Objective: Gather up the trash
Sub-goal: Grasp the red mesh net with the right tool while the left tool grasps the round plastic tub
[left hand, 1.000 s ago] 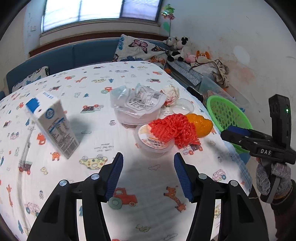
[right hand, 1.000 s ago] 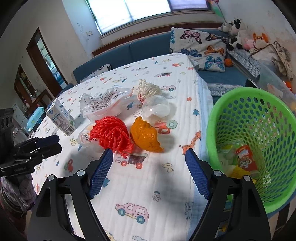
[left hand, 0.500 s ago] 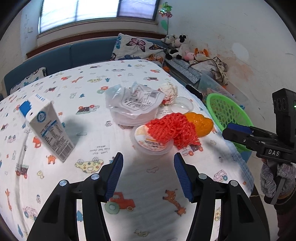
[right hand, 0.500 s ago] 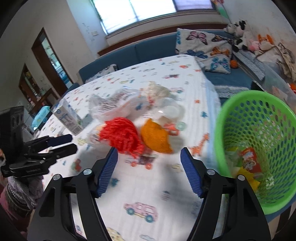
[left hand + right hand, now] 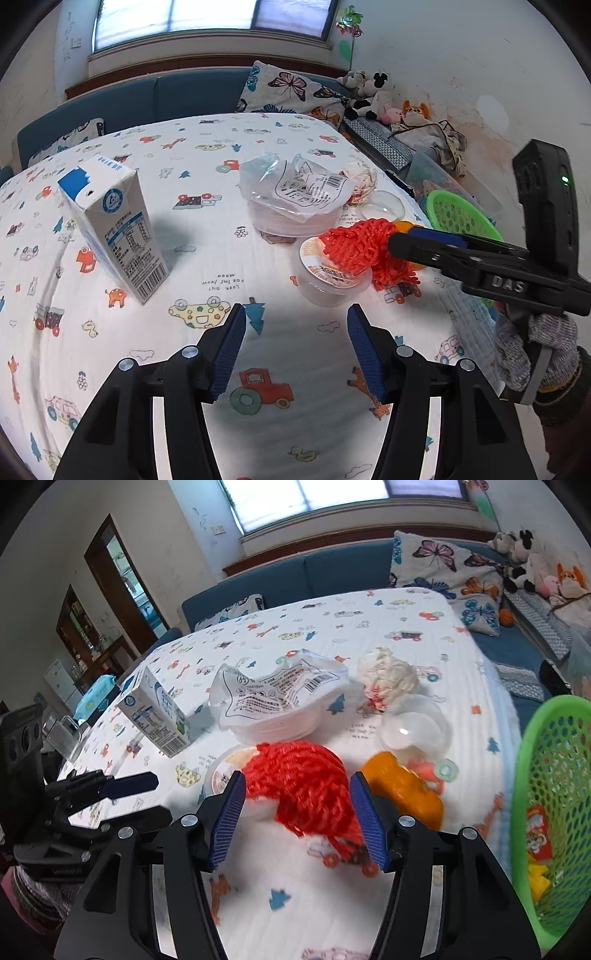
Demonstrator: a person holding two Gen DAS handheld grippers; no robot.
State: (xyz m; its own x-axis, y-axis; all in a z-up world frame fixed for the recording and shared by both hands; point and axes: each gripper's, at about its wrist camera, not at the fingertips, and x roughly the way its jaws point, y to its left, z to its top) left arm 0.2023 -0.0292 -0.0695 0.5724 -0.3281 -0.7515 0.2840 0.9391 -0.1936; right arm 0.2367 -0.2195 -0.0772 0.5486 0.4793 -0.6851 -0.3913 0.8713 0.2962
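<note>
Right gripper (image 5: 297, 814) closing its jaws around the red mesh wad (image 5: 299, 779), pads flanking, not yet pinching. Left gripper (image 5: 295, 347) hovers spread, empty, over the desk (image 5: 207, 258). Beyond, green basket (image 5: 554, 812) waits alongside for the drop.

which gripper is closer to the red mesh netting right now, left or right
Right. The right gripper has the red mesh netting between its closing fingers; whether the pads touch it yet is unclear. The left gripper hangs open, short of it, over bare tablecloth.
</note>
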